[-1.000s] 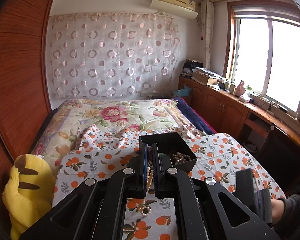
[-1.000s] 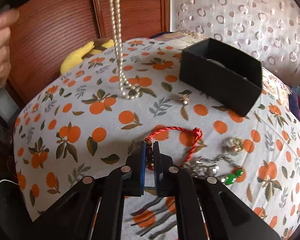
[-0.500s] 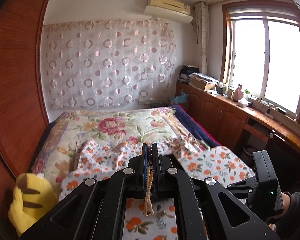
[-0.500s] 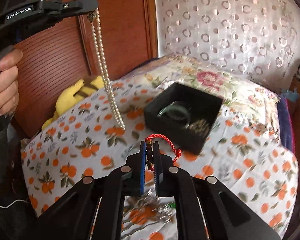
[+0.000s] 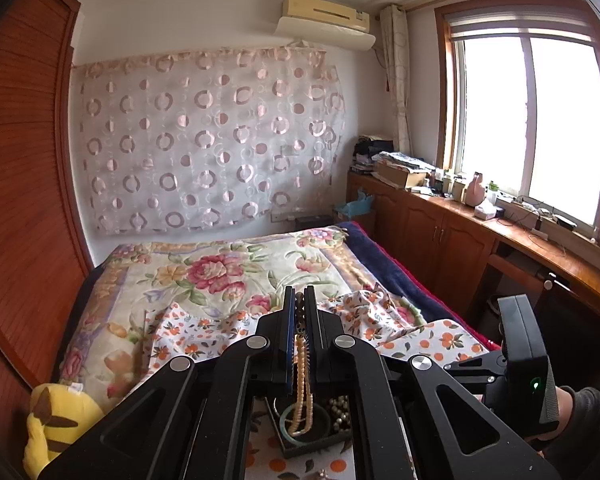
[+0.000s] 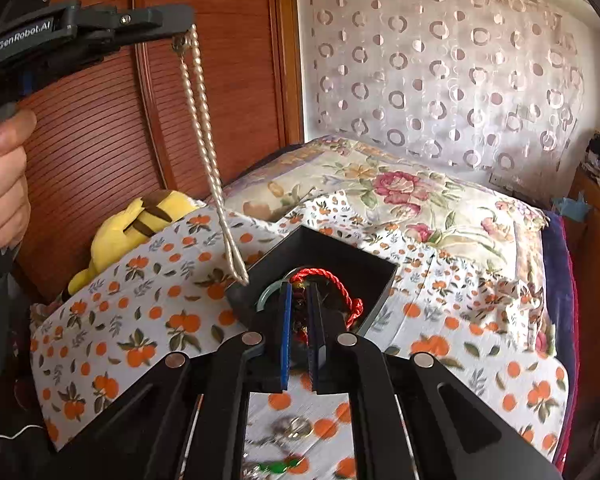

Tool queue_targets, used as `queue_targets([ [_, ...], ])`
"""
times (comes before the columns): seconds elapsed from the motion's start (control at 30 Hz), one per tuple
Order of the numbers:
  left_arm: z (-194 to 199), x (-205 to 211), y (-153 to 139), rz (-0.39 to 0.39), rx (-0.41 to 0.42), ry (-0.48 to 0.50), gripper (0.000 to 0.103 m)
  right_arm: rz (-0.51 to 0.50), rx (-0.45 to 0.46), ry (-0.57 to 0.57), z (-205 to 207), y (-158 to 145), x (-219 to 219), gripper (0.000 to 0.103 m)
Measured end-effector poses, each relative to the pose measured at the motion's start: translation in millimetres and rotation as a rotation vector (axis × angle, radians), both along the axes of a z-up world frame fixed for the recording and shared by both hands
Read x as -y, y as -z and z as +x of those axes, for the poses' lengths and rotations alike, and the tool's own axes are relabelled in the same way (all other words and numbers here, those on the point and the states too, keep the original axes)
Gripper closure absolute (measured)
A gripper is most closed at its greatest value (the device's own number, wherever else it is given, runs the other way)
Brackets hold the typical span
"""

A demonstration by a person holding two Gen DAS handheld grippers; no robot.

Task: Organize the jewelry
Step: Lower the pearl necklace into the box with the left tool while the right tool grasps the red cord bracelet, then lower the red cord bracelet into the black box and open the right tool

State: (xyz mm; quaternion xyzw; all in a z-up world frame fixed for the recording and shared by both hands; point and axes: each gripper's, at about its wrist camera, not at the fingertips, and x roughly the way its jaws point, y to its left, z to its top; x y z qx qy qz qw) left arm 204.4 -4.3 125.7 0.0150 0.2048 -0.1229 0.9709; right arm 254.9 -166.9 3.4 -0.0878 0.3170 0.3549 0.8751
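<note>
Left tongs grip the pearl necklace, hanging above the black box. Right tongs grip the red cord bracelet over it.

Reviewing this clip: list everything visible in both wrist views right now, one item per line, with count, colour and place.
pearl necklace: one, cream, hanging from the left gripper, its end near the box rim
red cord bracelet: one, red with dark beads, clamped in the right gripper over the box
black box: one, on the orange-print cloth
green bangle: one, pale green, inside the box
bead strand: one, greyish, inside the box
loose jewelry: a few blurred pieces, silver and green, on the cloth
orange-print cloth: one, white, over the bed
plush toy: one, yellow, at the bed's edge
left gripper: black, shut on the necklace
right gripper: black, shut on the bracelet
hand: one, gripping the left handle
</note>
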Motion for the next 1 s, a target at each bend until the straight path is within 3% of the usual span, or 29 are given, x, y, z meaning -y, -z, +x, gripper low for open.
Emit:
queue_targets([
  [0.27,27.7,2.2,36.8,-0.003,-0.086,0.003,0.099,0.006,-0.006,-0.009,30.3,8.0,-6.3,0.095],
  [0.63,32.2,1.1,103.1,-0.003,-0.205,0.006,0.099,-0.01,-0.052,-0.02,59.6,47.6,-31.1,0.095],
  [1.0,37.4,-0.6,120.2,-0.001,-0.239,0.012,0.099,-0.037,-0.068,-0.009,67.6,54.0,-36.8,0.094],
])
